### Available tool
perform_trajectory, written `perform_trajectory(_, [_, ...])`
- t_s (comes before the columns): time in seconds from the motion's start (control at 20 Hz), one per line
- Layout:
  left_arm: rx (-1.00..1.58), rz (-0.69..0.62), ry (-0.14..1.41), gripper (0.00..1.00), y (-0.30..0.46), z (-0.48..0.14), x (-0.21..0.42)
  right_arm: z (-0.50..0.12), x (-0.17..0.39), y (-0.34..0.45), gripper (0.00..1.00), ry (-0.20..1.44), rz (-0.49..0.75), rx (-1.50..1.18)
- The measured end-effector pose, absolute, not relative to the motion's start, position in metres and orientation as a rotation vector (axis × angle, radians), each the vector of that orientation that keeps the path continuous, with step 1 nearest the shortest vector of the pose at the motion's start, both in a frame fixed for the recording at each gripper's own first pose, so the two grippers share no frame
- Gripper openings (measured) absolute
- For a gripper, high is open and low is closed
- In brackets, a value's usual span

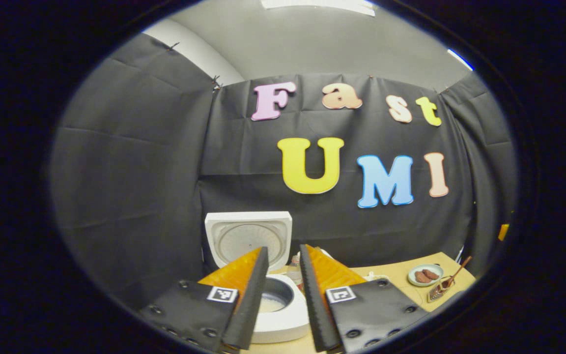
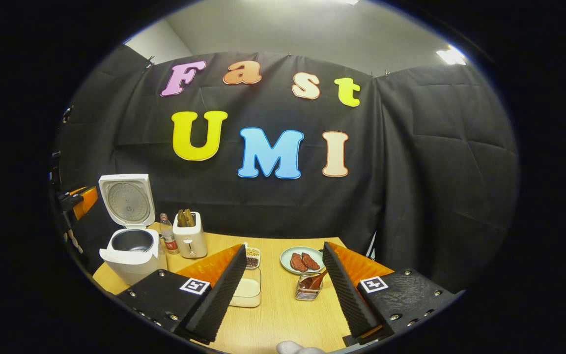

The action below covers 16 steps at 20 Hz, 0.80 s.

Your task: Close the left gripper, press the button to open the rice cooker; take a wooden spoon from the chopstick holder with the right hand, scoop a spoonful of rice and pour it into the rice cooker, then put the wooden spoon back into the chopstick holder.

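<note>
The white rice cooker [image 2: 130,253] stands at the table's left end with its lid [image 2: 127,199] raised and its dark pot showing. My left gripper [image 1: 283,250] hovers just above the cooker's pot [image 1: 275,301], fingers a narrow gap apart with nothing between them. It also shows at the left edge of the right gripper view, beside the lid, as the left gripper [image 2: 79,200]. A wooden spoon [image 2: 315,281] leans in the wire chopstick holder [image 2: 307,291]. My right gripper [image 2: 281,250] is open wide, back from the holder and the clear box of rice [image 2: 248,289].
A toaster [image 2: 190,237] and a small bottle [image 2: 167,238] stand right of the cooker. A plate of brown pieces [image 2: 302,259] and a small dish of beans [image 2: 252,256] lie behind the holder. The wooden table [image 2: 283,319] ends near my right gripper.
</note>
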State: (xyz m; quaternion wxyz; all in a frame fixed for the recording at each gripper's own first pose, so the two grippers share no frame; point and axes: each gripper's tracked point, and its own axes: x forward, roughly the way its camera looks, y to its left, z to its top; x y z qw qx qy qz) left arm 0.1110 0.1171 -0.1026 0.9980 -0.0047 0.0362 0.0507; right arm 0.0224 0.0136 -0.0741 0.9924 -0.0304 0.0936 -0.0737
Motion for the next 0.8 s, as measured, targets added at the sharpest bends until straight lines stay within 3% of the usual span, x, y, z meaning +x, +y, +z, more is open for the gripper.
perform_trajectory(0.25, [-0.011, 0.092, 0.081, 0.96, 0.102, -0.090, 0.089, -0.073, 0.019, -0.001, 0.95, 0.162, -0.159, -0.067])
perform_trajectory(0.35, [-0.032, 0.086, 0.093, 1.00, 0.096, -0.090, 0.080, -0.078, 0.019, -0.008, 0.95, 0.160, -0.166, -0.059])
perform_trajectory(0.8, [-0.048, 0.023, 0.100, 0.99, 0.060, -0.087, 0.054, -0.173, 0.026, -0.059, 0.95, 0.253, -0.211, 0.013])
